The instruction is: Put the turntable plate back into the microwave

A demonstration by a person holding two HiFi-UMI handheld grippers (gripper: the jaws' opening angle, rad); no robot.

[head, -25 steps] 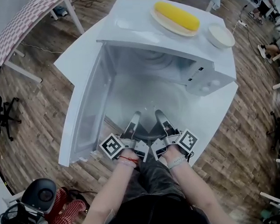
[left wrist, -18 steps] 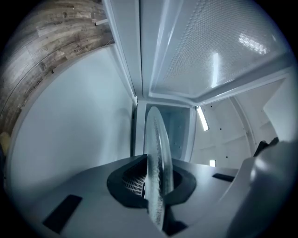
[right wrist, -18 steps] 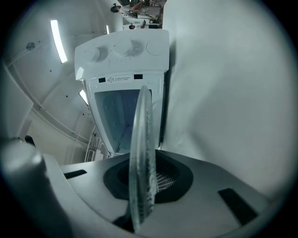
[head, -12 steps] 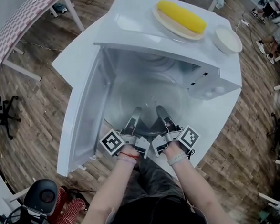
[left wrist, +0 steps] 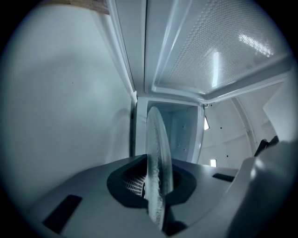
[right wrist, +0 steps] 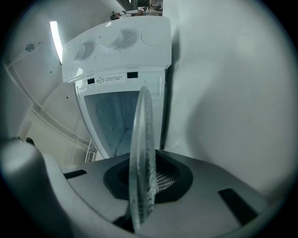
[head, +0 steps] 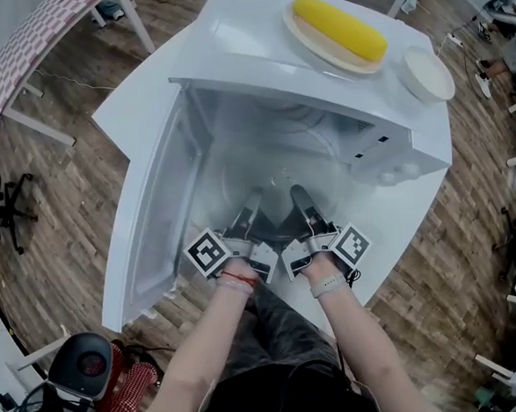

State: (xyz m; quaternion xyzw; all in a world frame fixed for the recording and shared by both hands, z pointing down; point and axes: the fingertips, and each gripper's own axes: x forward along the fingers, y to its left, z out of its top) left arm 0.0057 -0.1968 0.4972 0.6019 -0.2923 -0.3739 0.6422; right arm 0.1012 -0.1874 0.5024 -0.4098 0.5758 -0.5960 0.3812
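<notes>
In the microwave (head: 303, 87) at twelve o'clock, my left claw (head: 252, 198) and right claw (head: 297, 194) are clamping the turntable plate (left wrist: 156, 153). I'm judging that seating it level is coming next.

Head camera sits high, staring steeply down on the open microwave (head: 288, 128) from well back. The 2 gripper cameras are in tight: the left gripper (head: 248, 212) and right gripper (head: 300, 205) each look along their jaws into the cavity, which all 3 views share. Both close views catch the turntable plate (left wrist: 156, 158) (right wrist: 142, 153) edge-on.
</notes>
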